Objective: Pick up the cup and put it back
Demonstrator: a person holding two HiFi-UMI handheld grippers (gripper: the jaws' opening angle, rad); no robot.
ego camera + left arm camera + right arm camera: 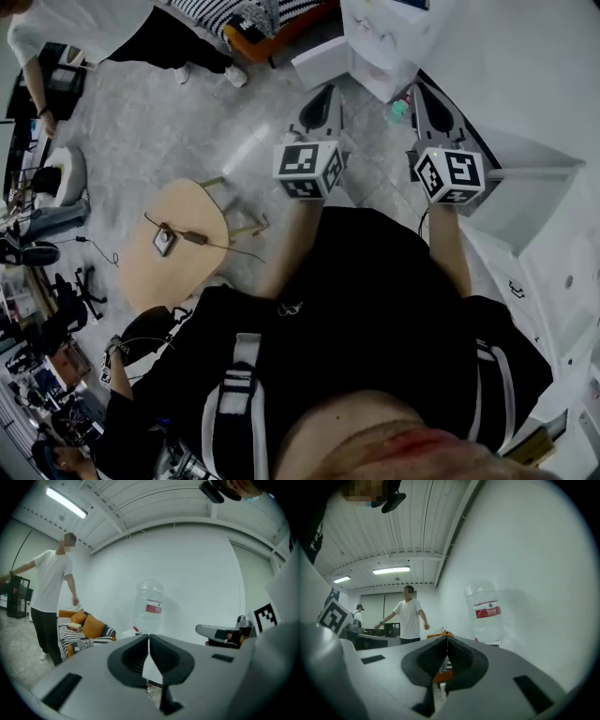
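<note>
Both grippers are held out level in front of the person, side by side. In the head view my left gripper (322, 94) and right gripper (424, 91) point toward a white water dispenser (382, 37). A small pale green thing (398, 111) lies between them on the floor side; I cannot tell whether it is the cup. My left gripper (149, 637) has its jaws shut with nothing between them. The jaws of my right gripper (447, 639) also meet at the tips and hold nothing. Each gripper view shows the dispenser's big clear bottle (149, 603) (484, 612) ahead.
A round wooden table (176, 246) with a small device and cable stands at the left. A person in a white shirt (49, 590) (409, 616) stands near a striped sofa with orange cushions (83, 629). White walls and a white shelf unit (534, 197) close the right side.
</note>
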